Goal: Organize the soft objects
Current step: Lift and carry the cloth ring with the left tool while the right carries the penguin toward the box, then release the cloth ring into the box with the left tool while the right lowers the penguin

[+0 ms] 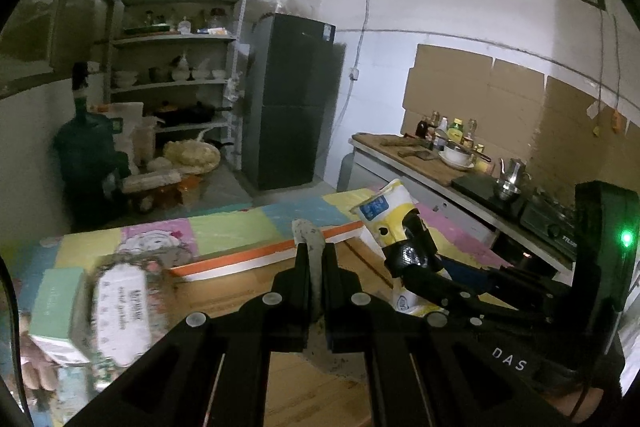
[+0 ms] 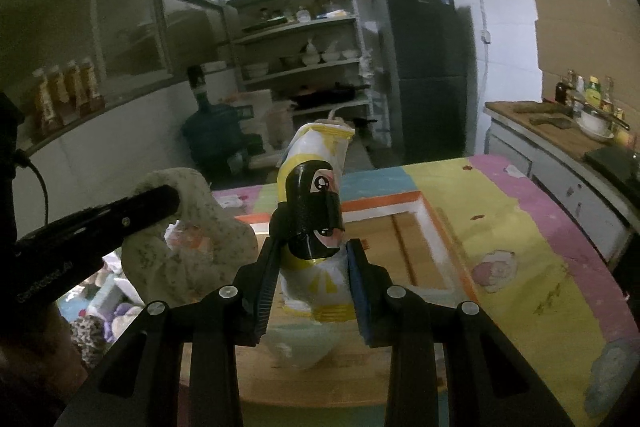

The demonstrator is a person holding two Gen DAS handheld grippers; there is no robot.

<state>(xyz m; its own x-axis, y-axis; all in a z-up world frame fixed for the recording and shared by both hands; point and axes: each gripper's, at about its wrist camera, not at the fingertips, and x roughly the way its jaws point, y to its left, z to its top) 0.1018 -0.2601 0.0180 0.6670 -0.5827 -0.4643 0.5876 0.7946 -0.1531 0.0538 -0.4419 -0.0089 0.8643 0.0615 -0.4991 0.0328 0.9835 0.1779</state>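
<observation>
As both hands hover over the table: each gripper carries one soft item above an open box.
Left grip: the left gripper (image 1: pixel 316 291) is pinched fully shut on a pale speckled cloth (image 1: pixel 310 239), which hangs limp between and below the fingers.
Right grip: the right gripper (image 2: pixel 314 267) stands partly open, its pads pressed on a yellow-and-white soft pack (image 2: pixel 316 187) held upright, long axis along the fingers, top end pointing away.
Key relation: the box (image 2: pixel 436 223), orange-rimmed with a bare cardboard floor, lies just ahead of and below both loads; the right hand looks the nearer to its opening, with the left alongside at its left.
Box contents: what shows of the inside looks bare; its near part is hidden by the grippers.
Table: a patchwork cartoon-print cover (image 2: pixel 532 223) surrounds the box; a green carton (image 1: pixel 56 307) and a floral-labelled packet (image 1: pixel 120 307), blurred, lie at the left edge.
Likely next: lowering each item into the box, a judgement only.
</observation>
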